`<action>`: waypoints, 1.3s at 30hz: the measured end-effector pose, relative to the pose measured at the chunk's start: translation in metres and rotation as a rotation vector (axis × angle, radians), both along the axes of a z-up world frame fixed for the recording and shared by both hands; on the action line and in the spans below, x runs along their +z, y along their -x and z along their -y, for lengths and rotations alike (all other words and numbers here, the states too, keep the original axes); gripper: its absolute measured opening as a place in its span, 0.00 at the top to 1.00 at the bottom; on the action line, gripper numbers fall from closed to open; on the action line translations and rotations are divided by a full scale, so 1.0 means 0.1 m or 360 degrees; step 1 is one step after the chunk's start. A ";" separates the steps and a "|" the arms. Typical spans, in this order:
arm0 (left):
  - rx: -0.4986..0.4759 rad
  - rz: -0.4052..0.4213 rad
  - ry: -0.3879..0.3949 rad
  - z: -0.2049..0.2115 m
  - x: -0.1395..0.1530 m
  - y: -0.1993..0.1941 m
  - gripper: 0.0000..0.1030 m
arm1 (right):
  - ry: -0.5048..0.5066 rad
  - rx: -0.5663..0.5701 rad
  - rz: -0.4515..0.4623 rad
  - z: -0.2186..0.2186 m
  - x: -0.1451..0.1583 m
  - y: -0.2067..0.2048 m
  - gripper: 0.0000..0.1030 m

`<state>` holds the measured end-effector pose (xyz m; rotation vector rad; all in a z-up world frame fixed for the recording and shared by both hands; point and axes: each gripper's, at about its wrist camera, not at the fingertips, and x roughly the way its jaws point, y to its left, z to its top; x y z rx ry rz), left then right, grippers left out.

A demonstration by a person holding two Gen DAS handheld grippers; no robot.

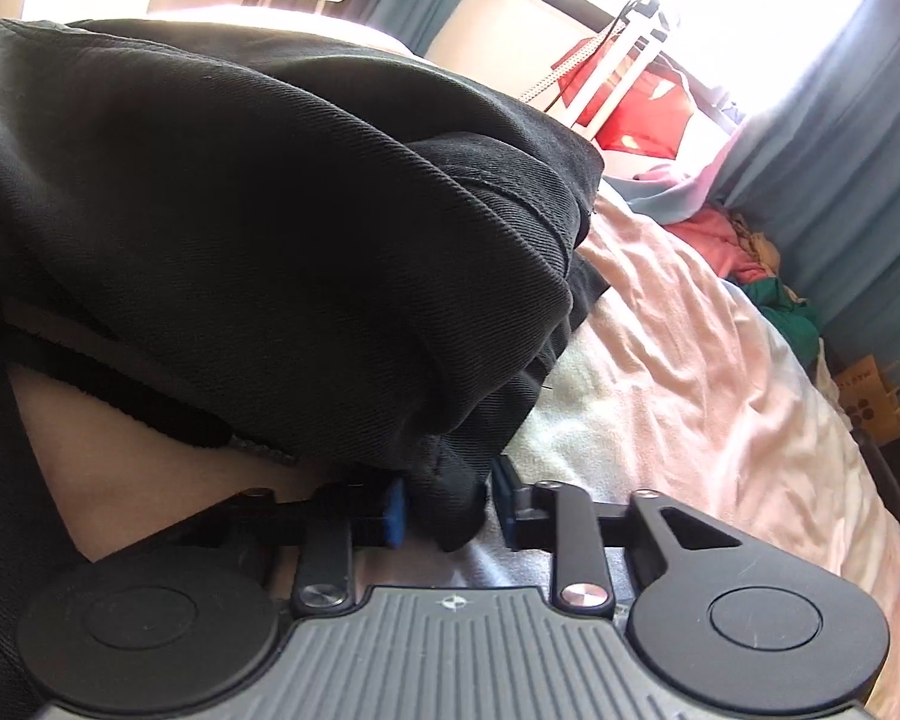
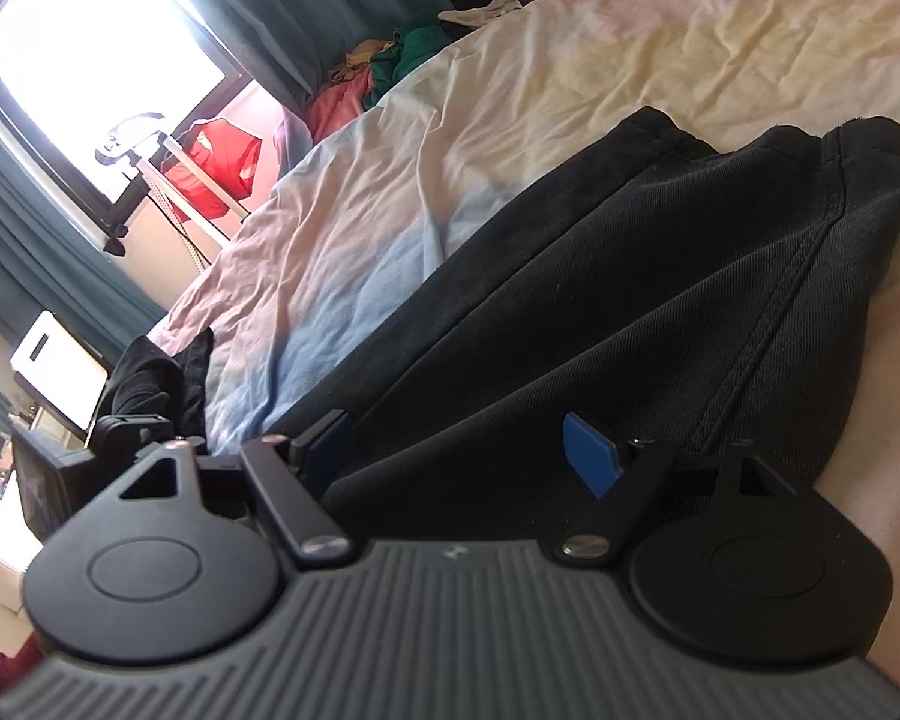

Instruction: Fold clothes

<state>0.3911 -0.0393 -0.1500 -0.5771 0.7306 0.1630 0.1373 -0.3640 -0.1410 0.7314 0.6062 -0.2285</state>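
A black twill garment (image 1: 270, 210) lies bunched on the bed and fills most of the left wrist view. My left gripper (image 1: 448, 507) is shut on a fold of its near edge, with the cloth pinched between the blue pads (image 1: 393, 510). In the right wrist view the same black garment (image 2: 630, 300) spreads out flat, its stitched seam running away to a hem at the upper right. My right gripper (image 2: 457, 450) stands open low over the garment's near edge. Its blue pads (image 2: 591, 459) are wide apart, with cloth lying between them but not squeezed.
A wrinkled pastel bed sheet (image 1: 690, 372) covers the bed. Pink and green clothes (image 1: 750, 264) are piled by the teal curtain (image 1: 858, 192). A red cloth hangs on a white rack (image 2: 216, 174) under the window. Another dark garment (image 2: 150, 378) hangs at the bed's edge.
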 end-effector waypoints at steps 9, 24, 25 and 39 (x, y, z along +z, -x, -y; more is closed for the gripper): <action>-0.0196 0.0163 -0.0157 0.23 0.60 0.21 0.89 | -0.0045 -0.0051 0.0036 0.08 0.05 0.09 0.22; -0.0989 0.0200 0.0292 2.25 1.30 0.29 0.91 | -0.0096 -0.0276 0.0062 0.35 0.02 0.20 0.22; -0.1054 0.0193 0.0299 2.37 1.27 0.30 0.91 | -0.0098 -0.0294 0.0066 0.37 0.01 0.21 0.22; -0.1332 0.0157 -0.0059 1.83 1.01 0.82 0.24 | -0.0198 -0.0278 0.0121 0.43 -0.03 0.23 0.22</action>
